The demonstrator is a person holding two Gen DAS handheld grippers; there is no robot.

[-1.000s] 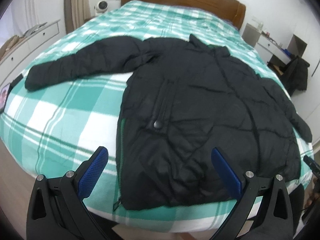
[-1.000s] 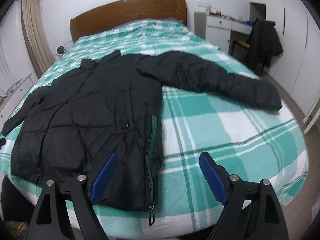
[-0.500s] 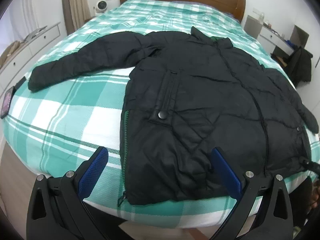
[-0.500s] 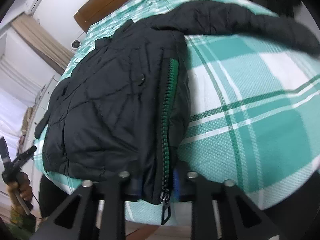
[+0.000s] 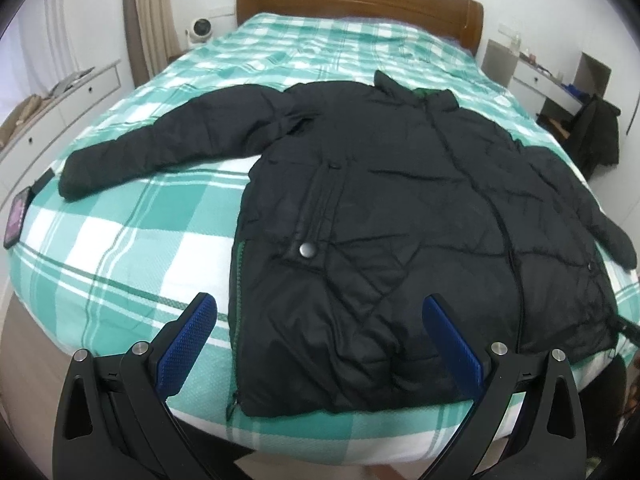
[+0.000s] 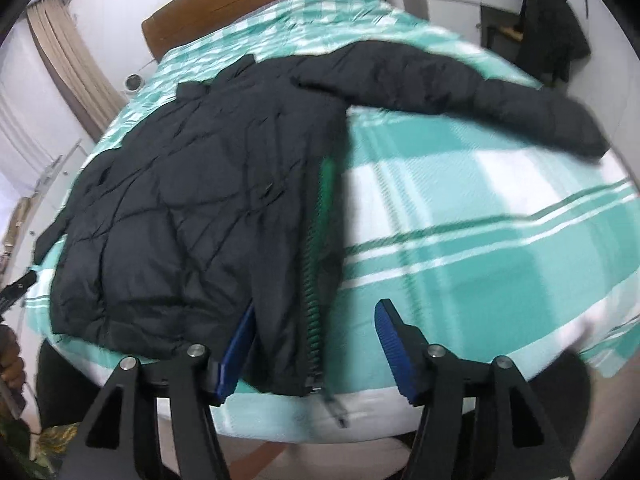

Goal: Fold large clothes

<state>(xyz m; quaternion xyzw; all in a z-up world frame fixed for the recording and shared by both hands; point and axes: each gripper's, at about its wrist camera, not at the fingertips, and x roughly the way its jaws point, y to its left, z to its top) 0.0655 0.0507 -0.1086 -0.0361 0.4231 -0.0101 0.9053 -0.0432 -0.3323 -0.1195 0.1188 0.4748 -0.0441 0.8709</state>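
Note:
A black quilted jacket (image 5: 400, 208) lies flat on the green-and-white checked bed (image 5: 120, 248), collar toward the headboard. One sleeve (image 5: 168, 148) stretches out to the left in the left wrist view. My left gripper (image 5: 320, 324) is open above the jacket's hem, not touching it. In the right wrist view the jacket (image 6: 200, 200) has its green zipper edge (image 6: 316, 280) and hem corner lying between the open fingers of my right gripper (image 6: 316, 332). The other sleeve (image 6: 460, 88) stretches to the right there.
A wooden headboard (image 5: 360, 0) stands at the far end. White drawers (image 5: 60, 104) are on the left, a desk and a chair with a dark garment (image 5: 596, 136) on the right. A phone (image 5: 16, 220) lies at the bed's left edge.
My right gripper shut on the jacket's zipper corner half a second ago and has now opened and drawn back. The left gripper moved slightly closer over the hem, still open.

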